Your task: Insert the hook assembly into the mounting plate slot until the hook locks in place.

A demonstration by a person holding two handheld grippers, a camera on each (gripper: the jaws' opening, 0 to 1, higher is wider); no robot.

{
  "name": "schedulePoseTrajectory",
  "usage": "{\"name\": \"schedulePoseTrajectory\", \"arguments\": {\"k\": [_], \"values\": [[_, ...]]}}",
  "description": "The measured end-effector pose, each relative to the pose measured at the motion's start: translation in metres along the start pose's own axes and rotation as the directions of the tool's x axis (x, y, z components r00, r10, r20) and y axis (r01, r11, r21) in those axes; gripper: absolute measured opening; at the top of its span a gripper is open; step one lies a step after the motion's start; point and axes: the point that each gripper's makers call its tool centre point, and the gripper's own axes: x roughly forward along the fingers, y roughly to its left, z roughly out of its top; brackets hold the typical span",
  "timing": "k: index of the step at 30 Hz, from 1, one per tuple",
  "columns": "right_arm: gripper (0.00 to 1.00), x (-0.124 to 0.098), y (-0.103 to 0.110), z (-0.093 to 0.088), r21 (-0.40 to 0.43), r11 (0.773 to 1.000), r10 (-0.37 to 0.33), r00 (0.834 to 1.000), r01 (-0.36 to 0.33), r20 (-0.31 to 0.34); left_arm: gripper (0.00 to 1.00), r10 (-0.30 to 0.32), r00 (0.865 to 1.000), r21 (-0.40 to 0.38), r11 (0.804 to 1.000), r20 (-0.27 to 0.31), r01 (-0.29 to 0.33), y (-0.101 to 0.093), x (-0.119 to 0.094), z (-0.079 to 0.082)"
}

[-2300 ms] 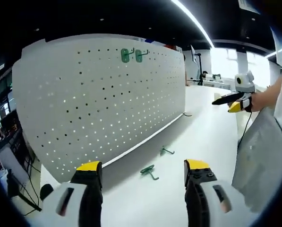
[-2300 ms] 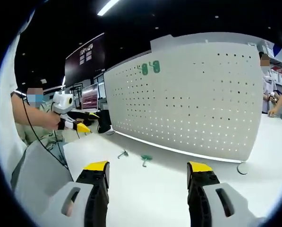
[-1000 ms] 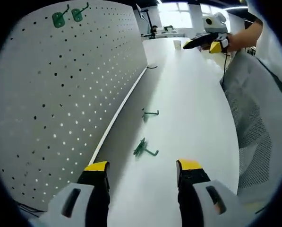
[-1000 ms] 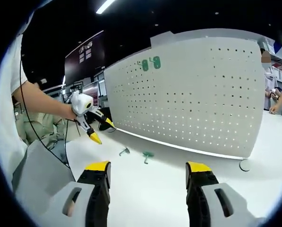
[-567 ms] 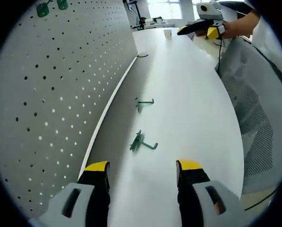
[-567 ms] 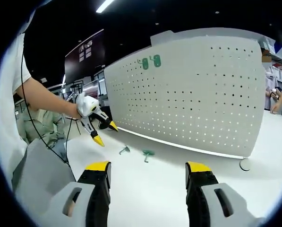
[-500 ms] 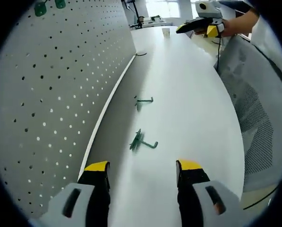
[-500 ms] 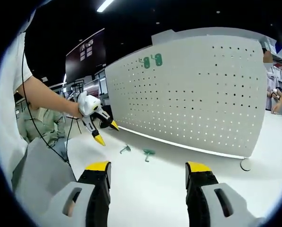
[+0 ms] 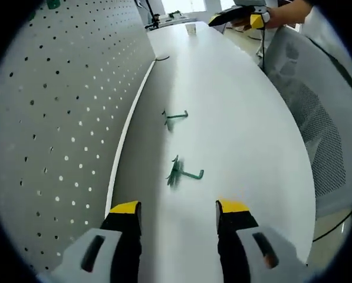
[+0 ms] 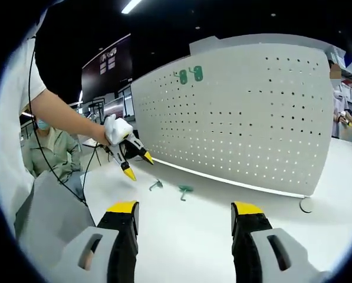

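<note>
Now lower over the near hook (image 9: 181, 173) on the tabletop (image 9: 240, 118), left gripper (image 9: 178, 207) fingers spread, empty; pickup likely next; right gripper (image 10: 183, 206) likewise spread.

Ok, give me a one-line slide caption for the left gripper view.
Open left gripper poised over a green hook on the white table, a second hook beyond, pegboard alongside.

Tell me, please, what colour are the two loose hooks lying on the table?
Both hooks are green, clearest in the left gripper view.
</note>
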Motion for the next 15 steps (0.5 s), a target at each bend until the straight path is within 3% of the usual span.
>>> {"name": "schedulePoseTrajectory", "arguments": {"k": [4,15], "values": [[0.61,0.000,0.000,-0.001,0.003,1.000,0.001,1.000,-0.001,-0.004,0.47,-0.032,0.999,0.043,0.999,0.003,0.032,0.000,0.006,0.002],[0.60,-0.003,-0.005,-0.002,0.019,1.000,-0.013,1.000,0.013,-0.004,0.45,-0.073,0.997,0.030,0.997,-0.012,0.073,0.005,0.022,-0.001]]}}
